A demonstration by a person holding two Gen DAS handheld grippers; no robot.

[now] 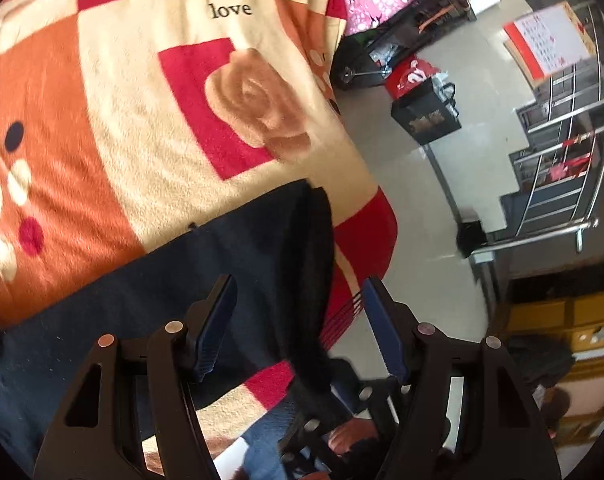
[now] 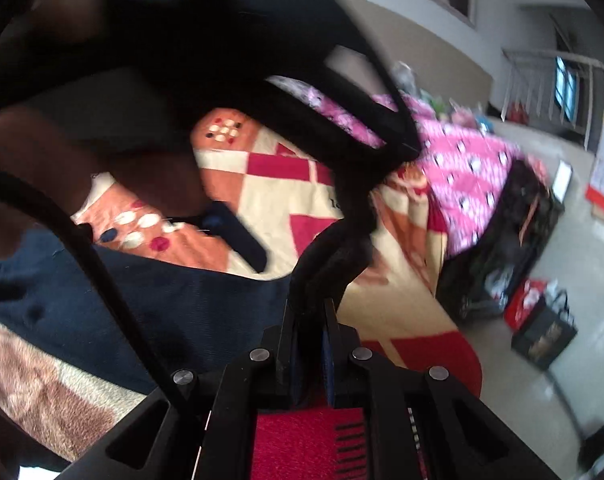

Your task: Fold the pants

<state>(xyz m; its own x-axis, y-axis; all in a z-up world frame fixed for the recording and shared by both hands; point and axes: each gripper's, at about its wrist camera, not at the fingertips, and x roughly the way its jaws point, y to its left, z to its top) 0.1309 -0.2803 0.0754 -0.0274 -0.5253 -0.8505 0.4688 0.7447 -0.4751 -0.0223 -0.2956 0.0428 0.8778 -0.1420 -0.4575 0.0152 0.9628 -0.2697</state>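
Dark navy pants (image 1: pixel 205 264) lie on an orange, cream and red blanket (image 1: pixel 149 128) with a rose and the word "love". My left gripper (image 1: pixel 299 292) is open above the pants' right edge, where a black band (image 1: pixel 322 264) of the pants runs between its jaws. In the right wrist view my right gripper (image 2: pixel 312 308) is shut on a black edge of the pants (image 2: pixel 334 248) and holds it lifted above the blanket (image 2: pixel 302 200). The rest of the pants (image 2: pixel 189 300) lies flat at the left. The other gripper's dark body (image 2: pixel 221 40) fills the upper left, blurred.
A pink patterned cover (image 2: pixel 470 168) lies beyond the blanket. On the tiled floor to the right stand a black bag (image 1: pixel 426 112), a red bag (image 1: pixel 410 76) and a dark rack (image 2: pixel 502 240). A metal stair railing (image 1: pixel 562 152) is at the far right.
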